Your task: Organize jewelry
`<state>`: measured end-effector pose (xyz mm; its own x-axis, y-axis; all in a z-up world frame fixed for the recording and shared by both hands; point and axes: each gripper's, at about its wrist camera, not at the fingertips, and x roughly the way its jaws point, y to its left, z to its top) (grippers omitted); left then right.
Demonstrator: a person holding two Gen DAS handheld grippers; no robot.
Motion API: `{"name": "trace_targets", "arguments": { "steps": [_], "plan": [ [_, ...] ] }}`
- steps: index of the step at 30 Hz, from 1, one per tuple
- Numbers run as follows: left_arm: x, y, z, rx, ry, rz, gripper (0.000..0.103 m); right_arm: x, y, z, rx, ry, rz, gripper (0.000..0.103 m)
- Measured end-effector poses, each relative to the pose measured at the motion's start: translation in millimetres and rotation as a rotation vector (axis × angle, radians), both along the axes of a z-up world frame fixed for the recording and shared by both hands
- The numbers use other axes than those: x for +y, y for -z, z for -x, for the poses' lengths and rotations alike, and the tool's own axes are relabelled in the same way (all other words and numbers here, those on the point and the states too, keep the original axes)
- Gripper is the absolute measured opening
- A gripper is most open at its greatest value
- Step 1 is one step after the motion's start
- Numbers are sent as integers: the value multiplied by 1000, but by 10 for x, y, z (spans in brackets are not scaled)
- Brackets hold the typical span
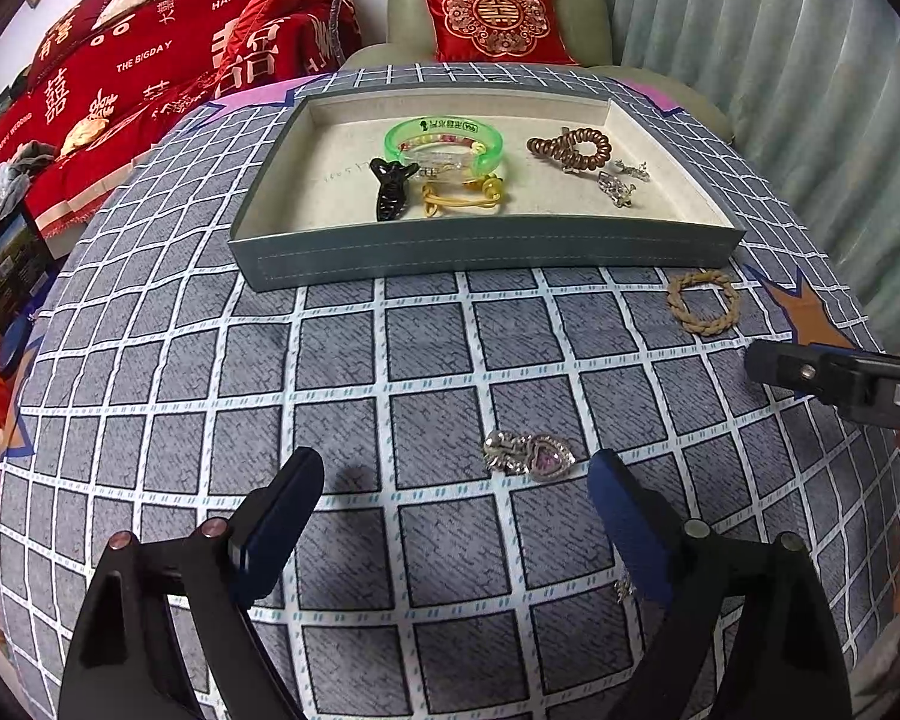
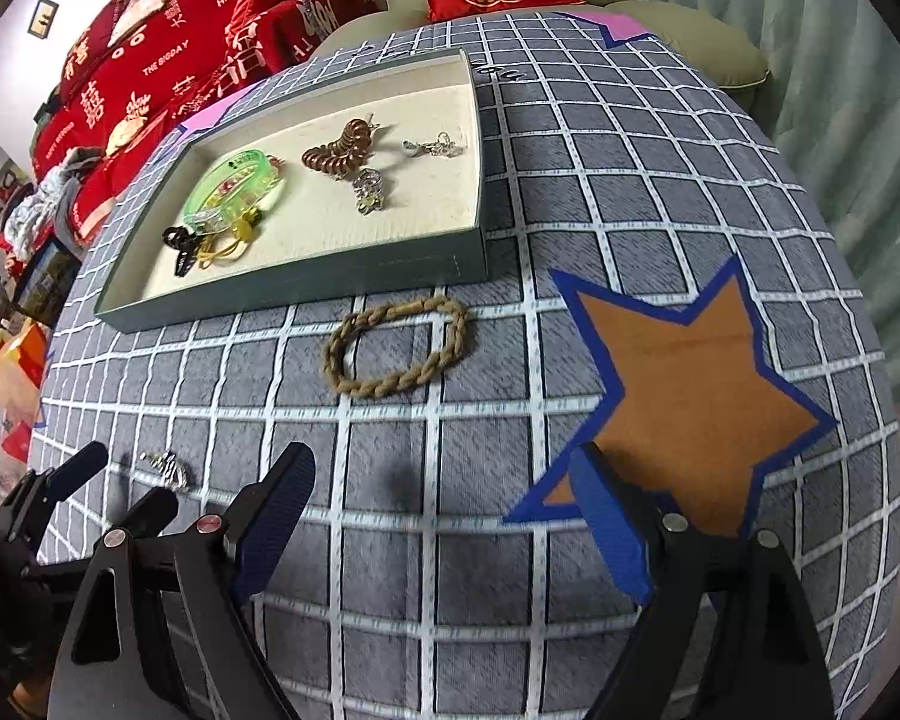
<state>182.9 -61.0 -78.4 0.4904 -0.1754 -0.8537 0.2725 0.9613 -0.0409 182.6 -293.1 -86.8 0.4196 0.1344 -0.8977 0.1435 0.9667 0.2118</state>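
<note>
Both-handed, left gripper (image 1: 456, 474) and right gripper (image 2: 444, 474) angled downward, jaws wide apart, holding nothing

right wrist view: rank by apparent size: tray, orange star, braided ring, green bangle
1. tray
2. orange star, though it looks bigger because it lies nearer the camera
3. braided ring
4. green bangle, close to the ring and farther away, so this order is unsure

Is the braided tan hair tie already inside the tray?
No, the braided tan hair tie lies on the checked cloth just outside the tray's near wall.
</note>
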Motion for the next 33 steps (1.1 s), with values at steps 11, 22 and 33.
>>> {"name": "trace_targets", "arguments": {
  "steps": [11, 22, 33],
  "plan": [
    [-70, 70, -13, 5, 7, -24, 89, -82, 46, -259, -15, 76, 78, 77],
    [-180, 35, 55, -9, 51, -34, 66, 195, 49, -320, -35, -41, 213, 44],
    [-166, 3, 89, -1, 84, 1, 34, 164, -1, -145, -51, -33, 131, 7]
  ]
}}
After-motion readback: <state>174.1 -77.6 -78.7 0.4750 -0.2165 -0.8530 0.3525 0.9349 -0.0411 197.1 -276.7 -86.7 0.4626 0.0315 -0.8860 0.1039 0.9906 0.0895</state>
